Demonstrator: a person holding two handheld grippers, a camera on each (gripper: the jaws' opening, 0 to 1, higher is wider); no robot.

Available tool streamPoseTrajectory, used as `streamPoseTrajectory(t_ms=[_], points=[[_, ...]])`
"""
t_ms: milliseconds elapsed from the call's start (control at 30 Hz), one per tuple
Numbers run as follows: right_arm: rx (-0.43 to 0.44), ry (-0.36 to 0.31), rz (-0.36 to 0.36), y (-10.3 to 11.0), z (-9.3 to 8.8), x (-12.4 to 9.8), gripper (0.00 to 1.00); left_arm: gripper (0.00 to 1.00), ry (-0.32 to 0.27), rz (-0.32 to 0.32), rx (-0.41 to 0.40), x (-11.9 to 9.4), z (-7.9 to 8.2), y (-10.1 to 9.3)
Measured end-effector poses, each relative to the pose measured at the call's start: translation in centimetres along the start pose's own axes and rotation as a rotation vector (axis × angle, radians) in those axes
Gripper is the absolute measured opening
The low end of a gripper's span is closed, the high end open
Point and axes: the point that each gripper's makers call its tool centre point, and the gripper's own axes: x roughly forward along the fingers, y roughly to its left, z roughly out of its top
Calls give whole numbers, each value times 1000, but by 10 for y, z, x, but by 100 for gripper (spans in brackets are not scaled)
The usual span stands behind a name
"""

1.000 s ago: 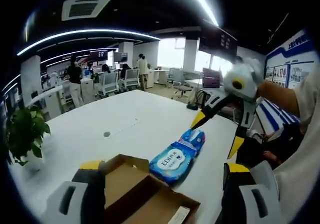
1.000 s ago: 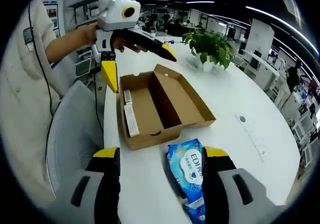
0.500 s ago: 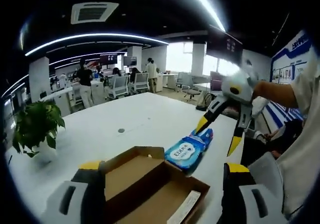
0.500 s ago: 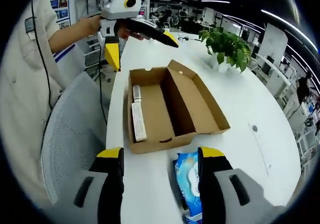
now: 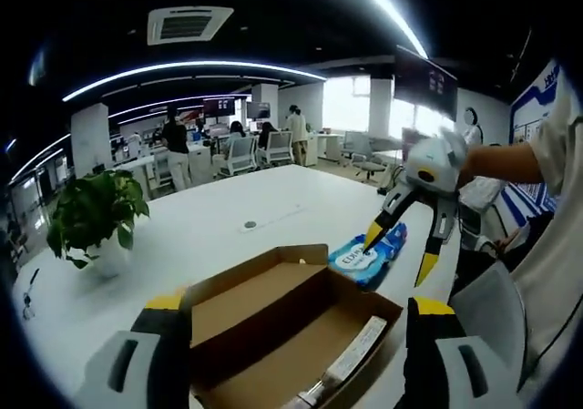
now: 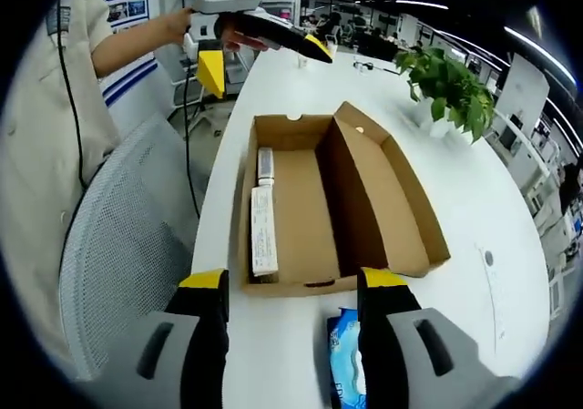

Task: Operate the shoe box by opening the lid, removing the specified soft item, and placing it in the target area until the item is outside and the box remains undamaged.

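Left gripper view first: the shoe box [image 5: 291, 336] sits open on the white table [image 5: 209, 231], lid folded back flat on the plant side, so the inside is bare cardboard apart from a paper slip [image 5: 355, 359] along one wall. The left gripper [image 5: 290, 336] hangs over the box with its yellow-tipped jaws spread wide, nothing between them. Beyond the box's far corner lies the blue wipes pack [image 5: 364, 256], the soft item, flat on the table and clear of the cardboard. Over it comes the right gripper [image 5: 401, 250], jaws parted, one tip at the pack's edge; I can't tell whether it touches. A potted plant [image 5: 91, 222] stands well off past the lid side.

Now the right gripper view: looking down on the box [image 6: 328, 209] lengthwise, tray on the chair side, lid [image 6: 392, 199] laid out towards the plant [image 6: 451, 86]. The slip [image 6: 263, 230] and a small tube [image 6: 265, 165] rest in the tray. This gripper's [image 6: 291, 286] own jaws stand wide apart and empty, the wipes pack [image 6: 344, 373] just outside the box's near wall, beside the inner face of one jaw rather than gripped. At the box's far end the left gripper [image 6: 260, 49] hovers in a hand, jaws apart. By my reading the item is out and the box looks unharmed.
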Motion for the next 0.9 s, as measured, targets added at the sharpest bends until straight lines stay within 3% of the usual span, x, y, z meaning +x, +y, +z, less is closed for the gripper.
streamPoseTrajectory(t_ms=[533,900], points=[[-41,72,63,-2,-3,44,53,100,26,62,-25,-23,-35,24],[-42,117,122,1,-5,71,53,100,26,87,-56,-29,-48,30]])
